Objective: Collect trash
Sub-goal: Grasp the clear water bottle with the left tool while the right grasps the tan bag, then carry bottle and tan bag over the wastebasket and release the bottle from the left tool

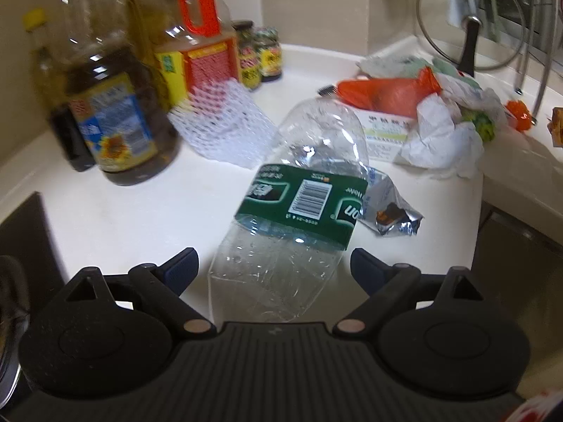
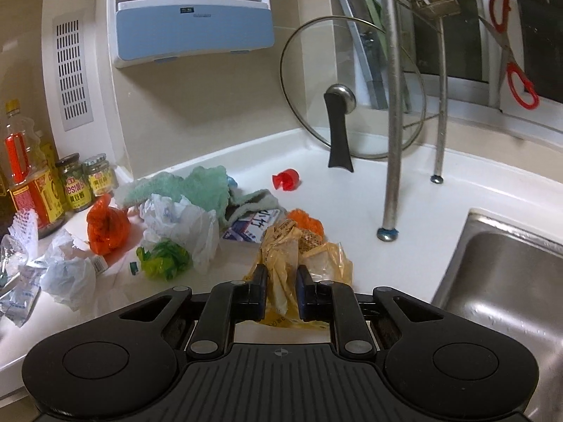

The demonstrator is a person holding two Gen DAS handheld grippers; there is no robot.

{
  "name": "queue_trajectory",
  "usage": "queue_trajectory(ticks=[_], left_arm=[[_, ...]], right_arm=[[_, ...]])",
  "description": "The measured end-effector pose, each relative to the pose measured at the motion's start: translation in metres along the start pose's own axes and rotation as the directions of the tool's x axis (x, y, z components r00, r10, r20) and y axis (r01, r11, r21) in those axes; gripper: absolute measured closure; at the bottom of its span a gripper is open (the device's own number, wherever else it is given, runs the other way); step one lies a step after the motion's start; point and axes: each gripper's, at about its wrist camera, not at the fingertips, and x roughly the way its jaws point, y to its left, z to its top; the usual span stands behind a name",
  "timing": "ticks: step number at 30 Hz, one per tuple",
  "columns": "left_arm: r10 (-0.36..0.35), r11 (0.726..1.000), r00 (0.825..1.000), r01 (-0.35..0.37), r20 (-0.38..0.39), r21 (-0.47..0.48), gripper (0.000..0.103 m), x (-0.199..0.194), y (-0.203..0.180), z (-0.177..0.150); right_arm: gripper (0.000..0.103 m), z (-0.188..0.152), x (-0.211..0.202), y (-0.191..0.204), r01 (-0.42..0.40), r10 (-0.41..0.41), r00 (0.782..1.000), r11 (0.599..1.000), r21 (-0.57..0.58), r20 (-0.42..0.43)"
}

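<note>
A clear plastic bottle [image 1: 292, 211] with a green label lies on the white counter [image 1: 105, 218], its lower end between the wide-apart fingers of my left gripper [image 1: 274, 263], which is open and not pressing on it. My right gripper [image 2: 281, 281] is shut on a crumpled yellow plastic wrapper [image 2: 299, 256] near the counter's front edge. More trash lies around: an orange bag [image 2: 105, 228], white crumpled plastic [image 2: 183, 228], a green wrapper [image 2: 165, 258], a foil snack wrapper [image 1: 390, 211] and white foam netting [image 1: 225, 123].
Oil bottles [image 1: 112, 98] and sauce jars [image 1: 260, 56] stand at the back left. A glass pan lid [image 2: 352, 98] leans on the wall by a dish rack leg [image 2: 394, 140]. A steel sink [image 2: 503, 299] lies to the right. A green cloth [image 2: 200, 190] and red cap [image 2: 286, 179] rest on the counter.
</note>
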Motion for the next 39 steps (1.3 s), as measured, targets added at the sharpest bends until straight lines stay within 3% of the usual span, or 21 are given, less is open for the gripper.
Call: queue_trajectory(ticks=[7,11,20,32,39], left_arm=[[-0.045,0.999,0.998,0.045,-0.046,0.017,0.011,0.022,0.009,0.004],[-0.065,0.998,0.997,0.066,-0.041,0.012,0.02,0.024,0.01,0.004],[-0.067,0.998,0.998,0.067,0.002,0.007,0.02,0.013,0.008,0.001],[-0.041,0.996,0.998,0.045,0.05,-0.081,0.021,-0.018,0.011,-0.01],[0.004,0.986,0.998,0.005,0.055,-0.164,0.021,-0.053,0.001,-0.026]], right_arm=[[0.086,-0.006,-0.012,-0.002,0.011,-0.01,1.0,0.998,0.054,-0.006],[0.086,-0.008,-0.015,0.001,0.017,-0.016,1.0,0.998,0.063,-0.008],[0.086,-0.007,-0.029,0.017,-0.007,0.006,1.0,0.998,0.058,0.01],[0.086,-0.014,-0.061,0.054,-0.131,0.13,0.991,0.991,0.016,0.035],[0.086,-0.022,-0.073,0.072,-0.281,0.281,0.96,0.96,-0.022,-0.004]])
